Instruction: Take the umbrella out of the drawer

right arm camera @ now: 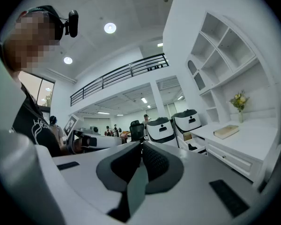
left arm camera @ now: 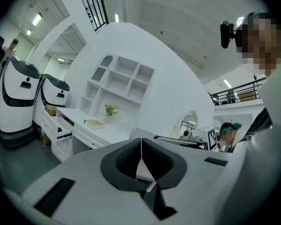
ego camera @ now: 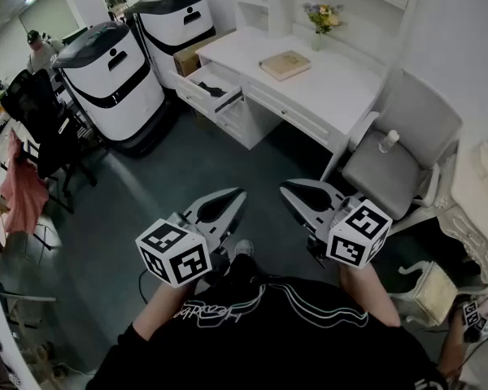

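A: Which step was it?
B: The approach. The left gripper (ego camera: 232, 198) and right gripper (ego camera: 294, 192) were both shut tight on nothing, well apart from the desk (ego camera: 333, 80).
A: The umbrella (ego camera: 215, 91)?
B: Likely that dark thing in the open drawer (ego camera: 202, 75). Next called for walking over and opening one gripper's jaws.

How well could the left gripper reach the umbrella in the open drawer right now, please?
Probably not yet. The left gripper is shut and held by the person's body, with floor between it and the drawer. Nothing blocks the umbrella; stepping closer should do.
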